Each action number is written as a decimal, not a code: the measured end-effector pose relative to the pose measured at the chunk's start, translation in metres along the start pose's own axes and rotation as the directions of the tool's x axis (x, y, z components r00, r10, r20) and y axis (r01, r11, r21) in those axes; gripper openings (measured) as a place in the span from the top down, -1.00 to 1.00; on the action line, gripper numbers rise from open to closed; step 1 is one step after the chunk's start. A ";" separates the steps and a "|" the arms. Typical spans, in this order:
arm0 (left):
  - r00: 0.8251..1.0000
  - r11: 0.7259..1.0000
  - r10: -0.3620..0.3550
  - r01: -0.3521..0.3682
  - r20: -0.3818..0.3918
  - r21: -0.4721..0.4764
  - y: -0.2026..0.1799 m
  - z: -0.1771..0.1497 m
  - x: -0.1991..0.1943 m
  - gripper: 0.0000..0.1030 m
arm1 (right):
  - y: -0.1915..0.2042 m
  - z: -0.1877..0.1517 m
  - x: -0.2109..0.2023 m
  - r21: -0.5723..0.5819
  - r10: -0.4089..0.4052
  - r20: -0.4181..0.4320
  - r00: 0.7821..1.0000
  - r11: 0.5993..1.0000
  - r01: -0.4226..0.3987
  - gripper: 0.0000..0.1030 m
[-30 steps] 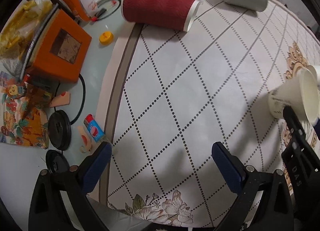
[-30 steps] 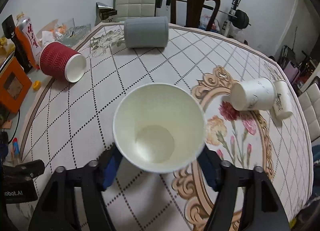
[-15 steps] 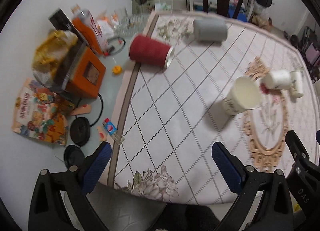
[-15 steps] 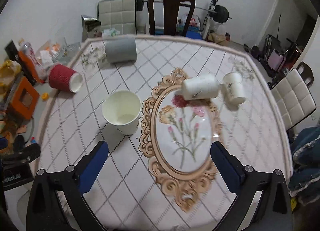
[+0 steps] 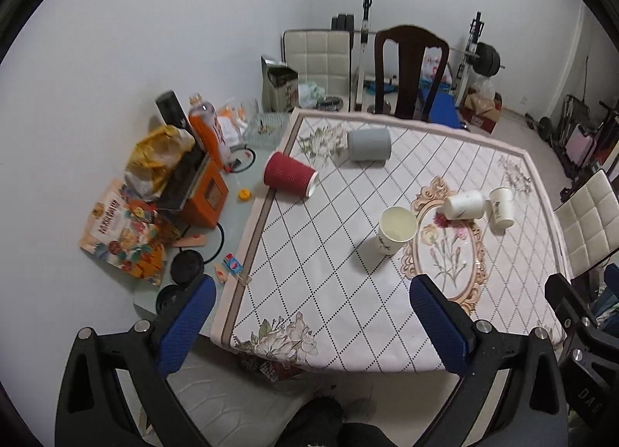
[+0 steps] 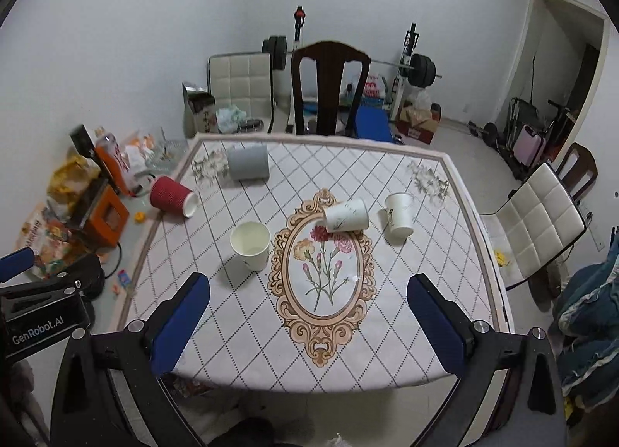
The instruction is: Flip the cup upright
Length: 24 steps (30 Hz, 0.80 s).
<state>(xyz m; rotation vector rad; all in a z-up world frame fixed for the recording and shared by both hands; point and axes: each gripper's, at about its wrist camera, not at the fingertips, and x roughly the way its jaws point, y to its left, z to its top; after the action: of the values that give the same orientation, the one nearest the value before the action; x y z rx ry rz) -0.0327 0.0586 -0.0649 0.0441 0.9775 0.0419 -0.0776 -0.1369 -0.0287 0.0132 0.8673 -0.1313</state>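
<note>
A white paper cup [image 6: 250, 245] stands upright on the tablecloth, left of the floral oval; it also shows in the left wrist view [image 5: 395, 229]. Two more white cups [image 6: 345, 214] [image 6: 399, 213] lie on their sides to its right. A red ribbed cup [image 6: 172, 196] and a grey cup [image 6: 248, 163] lie on their sides at the far left. My left gripper [image 5: 309, 321] and my right gripper [image 6: 307, 321] are both open, empty, held high above the table's near edge.
Clutter fills the table's left side: an orange box [image 5: 204, 197], snack bags [image 5: 123, 232], a bottle [image 5: 205, 131], black lids [image 5: 187, 267]. A dark wooden chair [image 6: 329, 87] stands at the far edge. A white padded chair [image 6: 537, 222] stands at the right.
My right gripper opened and let go of the white cup, which now stands upright. Both grippers pulled back and up, away from the table.
</note>
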 end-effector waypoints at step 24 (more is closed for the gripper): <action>0.995 1.000 0.021 -0.021 0.092 -0.008 0.000 -0.032 -0.066 -0.99 | -0.013 -0.015 -0.079 -0.001 0.016 0.074 0.997 1.000 -0.016 -1.00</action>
<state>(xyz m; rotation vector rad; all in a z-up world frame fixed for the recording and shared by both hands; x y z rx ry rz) -0.0959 0.0550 -0.0276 0.0495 0.8844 0.0623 -0.1411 -0.1398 0.0219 0.0146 0.7926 -0.1161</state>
